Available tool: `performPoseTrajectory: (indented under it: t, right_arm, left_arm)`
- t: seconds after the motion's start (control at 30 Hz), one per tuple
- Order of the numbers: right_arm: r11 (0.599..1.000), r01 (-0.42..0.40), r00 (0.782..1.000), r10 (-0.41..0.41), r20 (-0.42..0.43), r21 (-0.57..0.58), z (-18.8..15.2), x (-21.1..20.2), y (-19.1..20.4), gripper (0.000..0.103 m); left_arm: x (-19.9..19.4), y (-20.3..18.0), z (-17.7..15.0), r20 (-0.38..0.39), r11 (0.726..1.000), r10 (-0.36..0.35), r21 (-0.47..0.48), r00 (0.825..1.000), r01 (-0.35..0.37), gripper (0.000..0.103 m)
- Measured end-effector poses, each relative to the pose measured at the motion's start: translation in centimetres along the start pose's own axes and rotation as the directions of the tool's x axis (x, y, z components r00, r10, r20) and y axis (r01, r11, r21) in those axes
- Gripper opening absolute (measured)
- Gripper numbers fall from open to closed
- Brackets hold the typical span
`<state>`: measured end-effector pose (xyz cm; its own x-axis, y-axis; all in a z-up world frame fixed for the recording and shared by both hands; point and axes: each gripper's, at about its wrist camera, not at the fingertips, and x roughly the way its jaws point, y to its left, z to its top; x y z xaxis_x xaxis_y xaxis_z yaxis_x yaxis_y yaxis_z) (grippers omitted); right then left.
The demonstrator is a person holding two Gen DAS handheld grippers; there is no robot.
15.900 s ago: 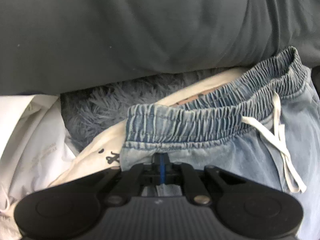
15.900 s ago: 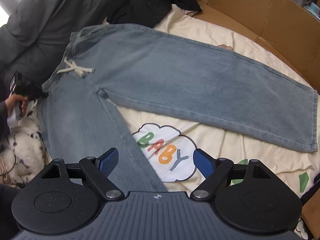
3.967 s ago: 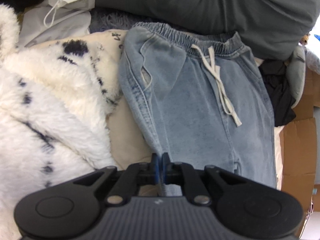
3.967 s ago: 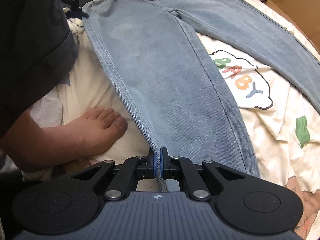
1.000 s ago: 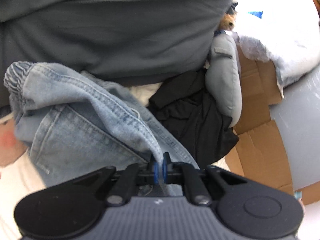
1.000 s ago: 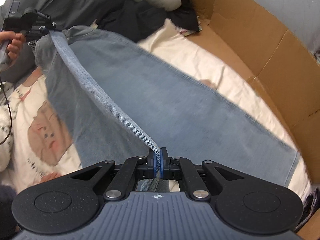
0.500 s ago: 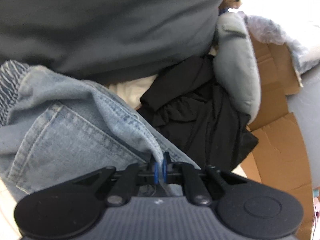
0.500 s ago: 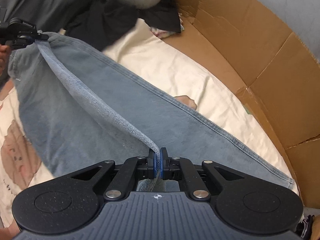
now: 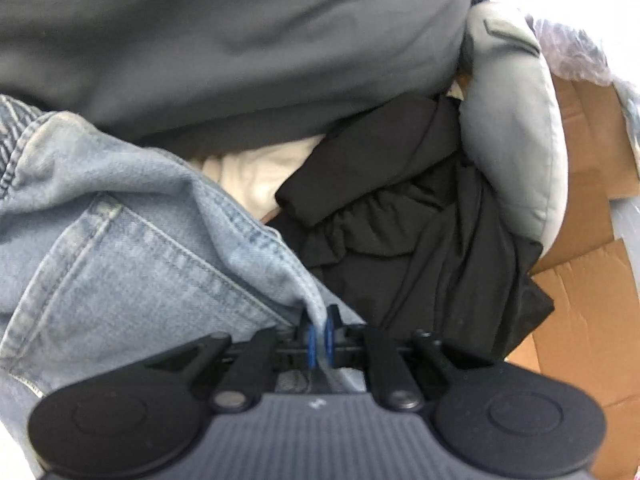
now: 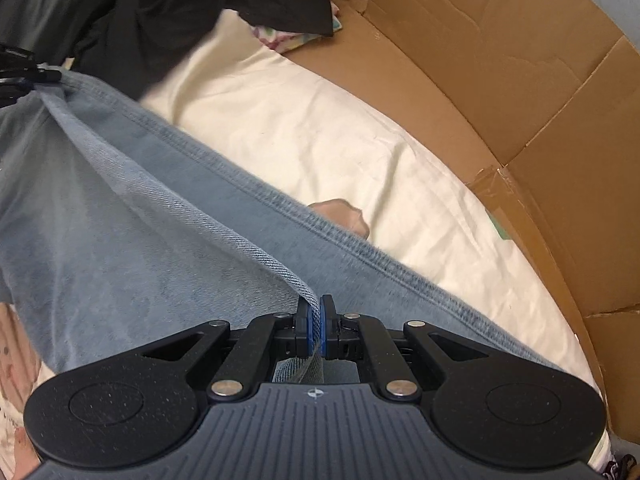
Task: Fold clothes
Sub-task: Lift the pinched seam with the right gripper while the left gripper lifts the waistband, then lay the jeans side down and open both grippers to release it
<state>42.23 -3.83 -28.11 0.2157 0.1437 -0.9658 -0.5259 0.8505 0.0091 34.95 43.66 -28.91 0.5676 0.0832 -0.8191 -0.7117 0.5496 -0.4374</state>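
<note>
Lengthwise fold under way: left gripper (image 9: 319, 334) clamped on jeans (image 10: 132, 220) waist edge, right gripper (image 10: 316, 330) clamped on leg seam, lifted leg over other leg on cream sheet (image 10: 320, 132). Next: lower, align seams, release.

Light blue faded denim jeans (image 9: 132, 248) with paler stitching; black crumpled garment (image 9: 420, 232); grey pillow (image 9: 516, 128); dark grey quilt (image 9: 224, 40); cream sheet (image 10: 320, 128); brown cardboard (image 10: 500, 52); black grippers with blue pads (image 10: 308, 330)
</note>
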Motion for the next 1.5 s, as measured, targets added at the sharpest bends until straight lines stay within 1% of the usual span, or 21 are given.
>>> performPoseTrajectory:
  t: [0.1, 0.13, 0.2, 0.23, 0.27, 0.33, 0.4, 0.5, 0.57, 0.6, 0.63, 0.67, 0.8, 0.87, 0.93, 1.03, 1.1, 1.2, 1.3, 1.4, 1.5]
  right_arm:
    - [1.0, 0.005, 1.0, -0.005, -0.008, 0.011, 1.0, 1.2, -0.5, 0.001]
    - [1.0, 0.007, 1.0, -0.007, -0.011, 0.015, 1.3, 1.6, -0.7, 0.001]
    - [0.999, 0.007, 1.0, -0.006, -0.021, 0.036, 1.7, 2.7, -1.2, 0.001]
    - [0.999, 0.006, 1.0, -0.005, -0.027, 0.05, 1.8, 3.4, -1.5, 0.001]
    - [0.998, 0.011, 0.999, -0.01, -0.031, 0.055, 1.9, 4.0, -1.6, 0.002]
    - [0.998, 0.021, 0.999, -0.019, -0.036, 0.064, 1.8, 4.6, -1.5, 0.002]
    - [0.997, 0.026, 0.999, -0.024, -0.036, 0.073, 1.7, 5.1, -1.5, 0.003]
    - [0.996, 0.024, 0.999, -0.022, -0.028, 0.086, 1.6, 5.4, -1.7, 0.004]
    - [0.996, 0.03, 0.999, -0.028, -0.025, 0.085, 1.6, 5.4, -1.8, 0.007]
    - [0.995, 0.028, 0.999, -0.026, -0.024, 0.091, 1.6, 5.4, -1.9, 0.007]
    - [0.995, 0.027, 0.999, -0.025, -0.024, 0.099, 1.6, 5.4, -2.0, 0.01]
    - [0.993, 0.036, 0.999, -0.034, -0.024, 0.114, 1.6, 5.3, -2.1, 0.023]
    - [0.981, 0.055, 0.998, -0.052, -0.021, 0.184, 1.4, 4.2, -2.6, 0.034]
    - [0.975, 0.063, 0.998, -0.06, -0.021, 0.211, 1.2, 3.4, -2.7, 0.045]
    - [0.969, 0.069, 0.998, -0.066, -0.02, 0.239, 1.0, 2.3, -2.7, 0.05]
    - [0.957, 0.074, 0.997, -0.074, -0.011, 0.281, 0.4, 0.5, -2.6, 0.05]
    - [0.947, 0.081, 0.996, -0.083, -0.006, 0.31, -0.4, -0.8, -2.4, 0.05]
    - [0.94, 0.098, 0.995, -0.1, -0.012, 0.327, -1.7, -2.4, -2.1, 0.05]
    - [0.936, 0.128, 0.991, -0.135, -0.004, 0.327, -2.8, -4.4, -1.8, 0.05]
    - [0.939, 0.127, 0.988, -0.15, 0.047, 0.32, -4.0, -6.2, -1.6, 0.05]
    - [0.94, 0.13, 0.983, -0.164, 0.085, 0.315, -5.7, -8.1, -1.3, 0.05]
  left_arm:
    - [0.6, -0.4, 0.6, -0.003, 1.0, 0.009, 0.007, 1.0, -0.009, 0.007]
    - [0.9, -0.4, 0.8, -0.012, 1.0, 0.015, 0.01, 1.0, -0.015, 0.01]
    - [1.9, -0.4, 1.2, -0.045, 0.999, 0.031, 0.009, 0.999, -0.031, 0.012]
    - [1.9, -0.3, 1.2, -0.048, 1.0, 0.028, 0.002, 0.998, -0.028, 0.013]
    - [1.7, -0.4, 1.2, -0.046, 1.0, 0.022, 0.003, 0.999, -0.022, 0.013]
    - [1.0, -0.6, 1.1, -0.037, 1.0, 0.008, 0.013, 0.999, -0.007, 0.025]
    - [-0.2, -1.0, 0.8, -0.008, 0.999, -0.013, 0.046, 1.0, 0.014, 0.033]
    - [-1.8, -1.6, 0.4, 0.018, 0.993, -0.049, 0.112, 0.999, 0.047, 0.033]
    - [-2.0, -2.0, -0.1, 0.008, 0.986, -0.054, 0.158, 0.999, 0.052, 0.033]
    - [-1.8, -2.3, -0.5, -0.005, 0.982, -0.051, 0.181, 0.999, 0.051, 0.033]
    - [-1.3, -2.6, -0.7, -0.017, 0.978, -0.046, 0.202, 0.999, 0.049, 0.033]
    - [-0.8, -2.9, -1.0, -0.029, 0.974, -0.038, 0.222, 0.999, 0.043, 0.033]
    - [1.8, -3.0, -1.7, -0.054, 0.964, -0.012, 0.263, 0.998, 0.026, 0.033]
    - [3.1, -2.8, -1.6, -0.062, 0.966, -0.005, 0.259, 0.998, 0.021, 0.033]
    - [3.9, -2.8, -1.5, -0.071, 0.966, 0.0, 0.257, 0.997, 0.018, 0.033]
    - [3.8, -2.9, -1.7, -0.069, 0.963, 0.003, 0.269, 0.998, 0.016, 0.033]
    - [3.3, -2.9, -2.0, -0.07, 0.957, -0.01, 0.288, 0.997, 0.03, 0.033]
    - [2.8, -2.6, -2.6, -0.093, 0.956, -0.043, 0.286, 0.995, 0.068, 0.033]
    - [2.2, -2.6, -3.8, -0.116, 0.952, -0.073, 0.287, 0.991, 0.103, 0.033]
    - [1.3, -2.7, -5.2, -0.121, 0.946, -0.093, 0.299, 0.988, 0.125, 0.033]
    - [0.7, -2.9, -7.2, -0.145, 0.942, -0.12, 0.294, 0.982, 0.159, 0.034]
